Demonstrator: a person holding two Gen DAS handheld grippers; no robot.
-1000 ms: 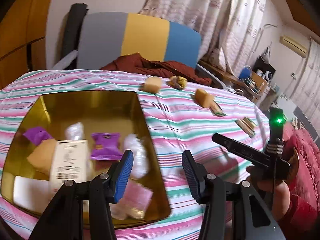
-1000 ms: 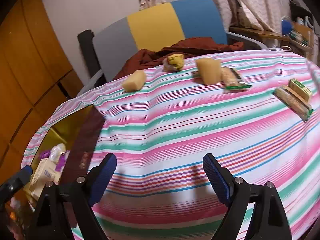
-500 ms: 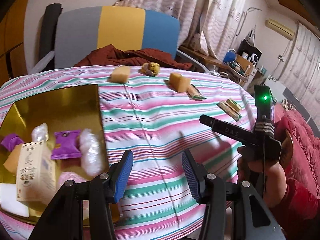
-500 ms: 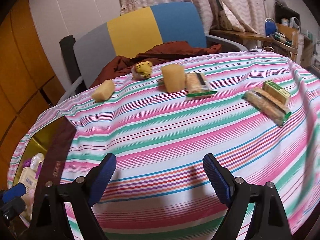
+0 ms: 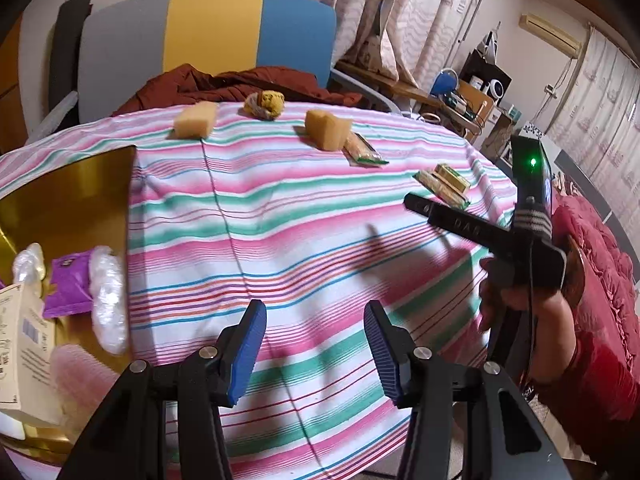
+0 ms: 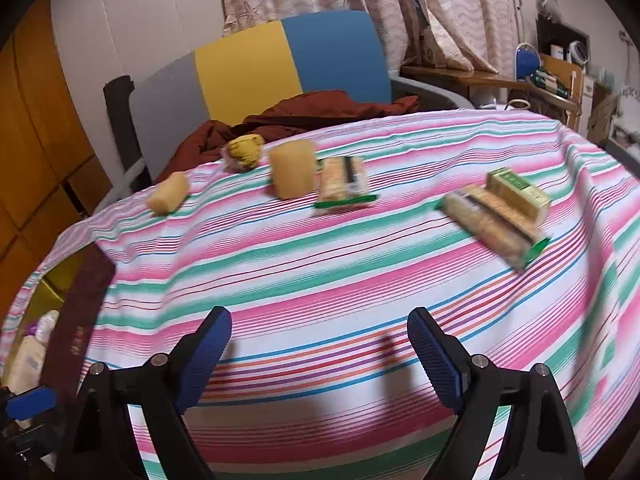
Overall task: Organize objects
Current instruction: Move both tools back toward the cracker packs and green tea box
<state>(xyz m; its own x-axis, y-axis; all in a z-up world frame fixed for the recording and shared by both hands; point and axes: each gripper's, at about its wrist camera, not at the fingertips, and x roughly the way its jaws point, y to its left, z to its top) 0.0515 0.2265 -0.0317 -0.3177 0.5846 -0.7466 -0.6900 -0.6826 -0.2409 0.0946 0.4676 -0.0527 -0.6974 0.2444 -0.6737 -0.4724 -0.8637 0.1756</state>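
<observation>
Organizing partly done, judged from layout. Gold tray at left edge of striped tablecloth, already holding several items: purple packet, two clear-wrapped sweets, a white carton, something pink and blurred at the near rim. Still loose on the cloth, in a rough arc along the far side and right, well apart from the tray: yellow sponge-like block farthest left, crumpled yellow wrapped piece at the back edge, larger yellow block touching a green-edged cracker pack, then a second cracker pack lying against a small green box at far right. Roughly six pieces left to move, so about halfway at best. Left gripper spread partway, nothing between the blue pads, above bare cloth just right of the tray. Right gripper spread wide, empty, jaws having just been opening, aimed over the cloth toward the loose items; seen from the left wrist camera held in a hand with a red sleeve. Likely next: a pick among the near-right packs. Contents of tray's near corner too blurred to identify.
</observation>
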